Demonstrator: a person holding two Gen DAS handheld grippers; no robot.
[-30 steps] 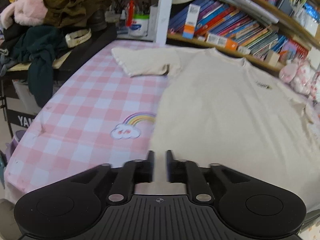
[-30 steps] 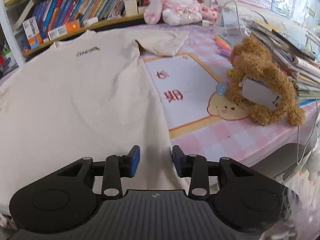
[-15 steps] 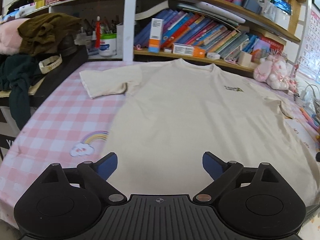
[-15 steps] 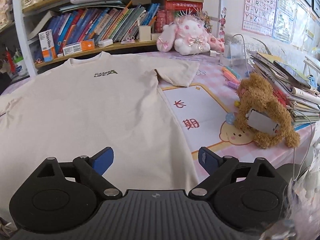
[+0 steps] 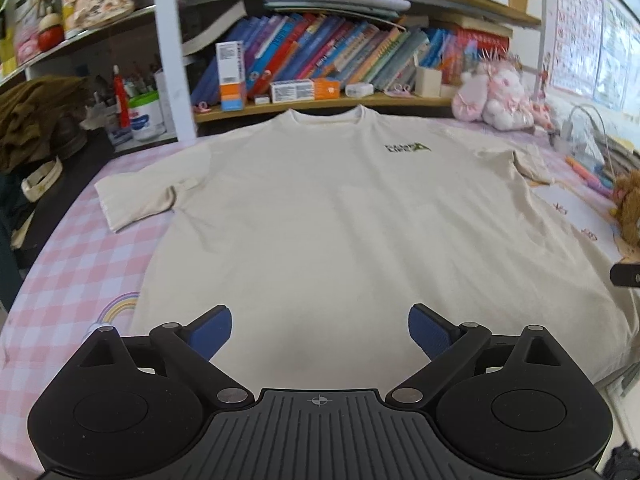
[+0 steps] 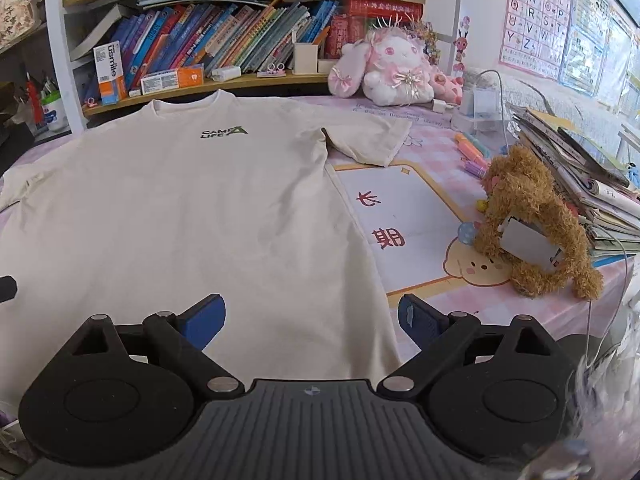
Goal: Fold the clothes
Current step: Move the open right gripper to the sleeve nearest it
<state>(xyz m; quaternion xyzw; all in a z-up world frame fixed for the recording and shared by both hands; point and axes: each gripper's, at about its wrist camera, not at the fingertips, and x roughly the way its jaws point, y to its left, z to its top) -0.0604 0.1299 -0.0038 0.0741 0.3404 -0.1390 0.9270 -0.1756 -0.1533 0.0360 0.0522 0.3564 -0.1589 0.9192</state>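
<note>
**Both grippers wide above a T-shirt spread flat**

Nearest the cameras, the left hand-held gripper [image 5: 320,332] hangs with its blue-padded fingers [image 5: 210,332] spread wide and empty, above the bottom hem of the T-shirt [image 5: 320,208]. The right hand-held gripper [image 6: 312,320] is just as wide and empty, over the hem's right corner.

The cream T-shirt lies front up and smooth on the surface [image 5: 80,248], which is covered in a pink checked cloth with a rainbow print [image 5: 120,306]. Both short sleeves are spread outward, the collar points away towards the bookshelf, and a small dark logo [image 6: 224,132] sits on the chest.

To the shirt's right, a brown plush toy [image 6: 532,216] lies on a cartoon mat [image 6: 408,216], with stacked books [image 6: 580,168] just beyond it. Farther back, a pink plush rabbit [image 6: 392,68] sits near the right sleeve. The bookshelf [image 5: 320,102], packed with colourful books, runs along the far edge.
</note>
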